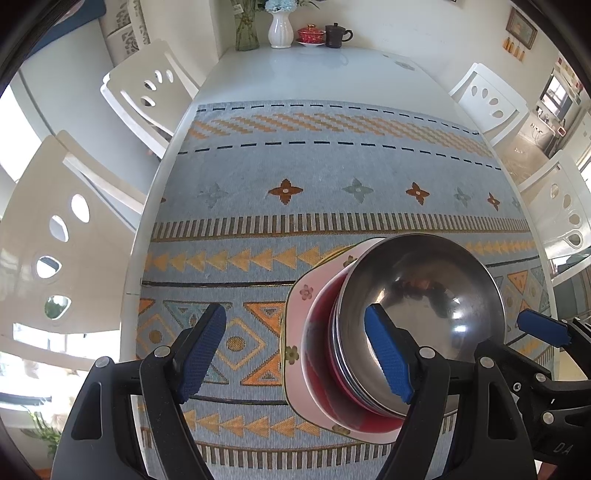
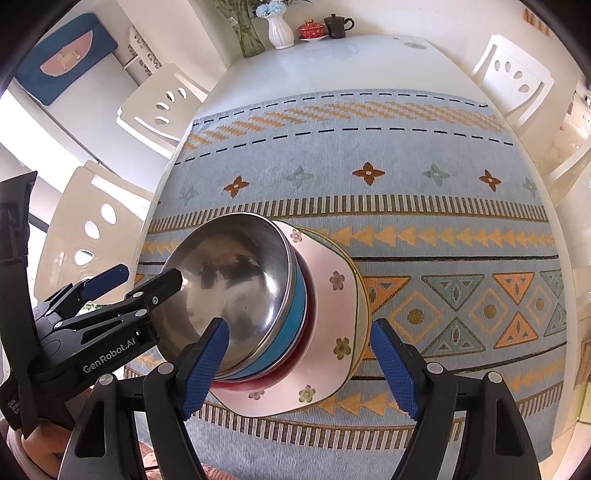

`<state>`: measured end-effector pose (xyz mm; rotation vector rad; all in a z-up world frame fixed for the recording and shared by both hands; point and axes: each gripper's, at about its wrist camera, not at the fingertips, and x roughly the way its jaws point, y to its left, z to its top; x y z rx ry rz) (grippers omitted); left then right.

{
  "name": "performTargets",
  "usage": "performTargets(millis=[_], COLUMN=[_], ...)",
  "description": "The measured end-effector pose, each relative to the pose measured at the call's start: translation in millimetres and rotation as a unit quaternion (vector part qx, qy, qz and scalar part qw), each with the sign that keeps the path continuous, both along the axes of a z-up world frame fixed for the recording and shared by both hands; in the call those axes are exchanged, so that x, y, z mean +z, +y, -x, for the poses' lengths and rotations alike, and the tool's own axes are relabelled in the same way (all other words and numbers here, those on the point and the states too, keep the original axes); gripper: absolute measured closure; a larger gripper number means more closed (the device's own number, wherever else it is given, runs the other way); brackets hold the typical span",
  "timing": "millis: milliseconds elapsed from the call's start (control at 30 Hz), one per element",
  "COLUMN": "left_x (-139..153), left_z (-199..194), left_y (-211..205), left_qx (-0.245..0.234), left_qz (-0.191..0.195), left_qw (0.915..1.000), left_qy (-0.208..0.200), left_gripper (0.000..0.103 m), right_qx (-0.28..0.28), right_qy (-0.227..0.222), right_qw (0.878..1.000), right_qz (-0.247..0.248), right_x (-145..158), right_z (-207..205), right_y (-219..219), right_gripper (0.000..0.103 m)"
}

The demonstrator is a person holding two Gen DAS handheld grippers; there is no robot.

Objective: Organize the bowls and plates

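One stack stands on the patterned cloth: a steel bowl (image 2: 229,280) on top, a blue bowl (image 2: 293,325) and a red bowl (image 1: 325,354) under it, then a pink flowered plate (image 2: 332,306) on a yellow-rimmed plate (image 2: 361,295). My left gripper (image 1: 295,354) is open at the stack's left side, its right finger over the steel bowl (image 1: 424,295) and pink plate (image 1: 295,306). It shows as well in the right wrist view, left gripper (image 2: 136,280). My right gripper (image 2: 299,369) hovers open above the stack's near right part. Neither pair of pads presses on anything.
The blue woven cloth (image 1: 295,166) covers the near part of a white table (image 1: 314,70). A white vase (image 1: 280,29), a glass vase, a red lidded cup (image 1: 311,34) and a dark mug (image 1: 336,36) stand at the far end. White chairs (image 1: 144,92) line both sides.
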<state>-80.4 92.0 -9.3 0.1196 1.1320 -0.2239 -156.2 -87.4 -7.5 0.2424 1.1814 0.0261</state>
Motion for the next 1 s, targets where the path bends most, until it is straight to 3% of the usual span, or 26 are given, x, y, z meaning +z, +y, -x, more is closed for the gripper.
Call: performTargets(millis=[1000], left_x=[4.2], left_z=[0.3], left_y=[3.9], left_qx=[0.004], left_qz=[0.001], left_qw=[1.0000], left_qy=[0.006], left_gripper=[0.027], right_qx=[0.013], right_qy=[-0.004], right_qw=[1.000], right_qz=[0.011], right_x=[3.6], right_z=[0.1], right_y=[6.4], right_gripper=[0.026])
